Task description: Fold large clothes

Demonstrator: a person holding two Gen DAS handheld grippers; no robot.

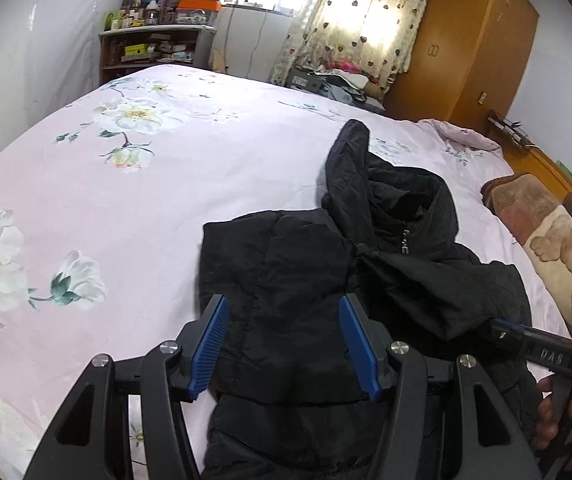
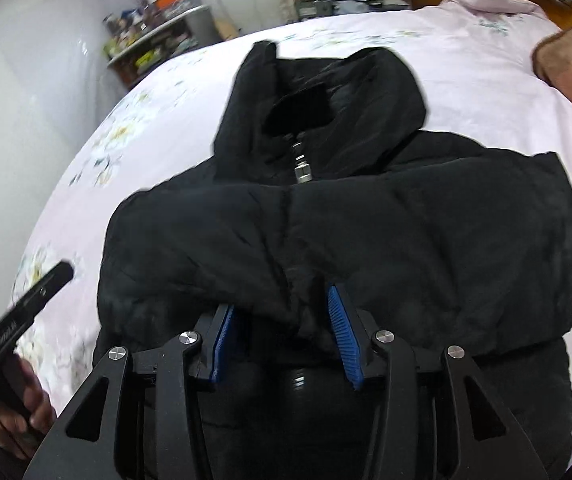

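Two grippers work nearest: the left gripper [image 1: 284, 344] hovers spread over the black jacket [image 1: 306, 264], while the right gripper [image 2: 282, 332], spread, straddles its folded edge. Farther off, the hood [image 2: 326, 92] lies on the pink bedsheet [image 1: 126, 184]; flattening bulges first should help.

to the left of the black jacket [image 1: 326, 280] the floral bedsheet [image 1: 126, 208] lies bare and flat, open room for a gripper right up to the wall. on the right the way is narrower: a brown plush blanket [image 1: 542, 224] lies along that edge (near the jacket, not touching). beyond the hood [image 1: 386, 184], more bare sheet reaches the cluttered shelf [image 1: 146, 48].
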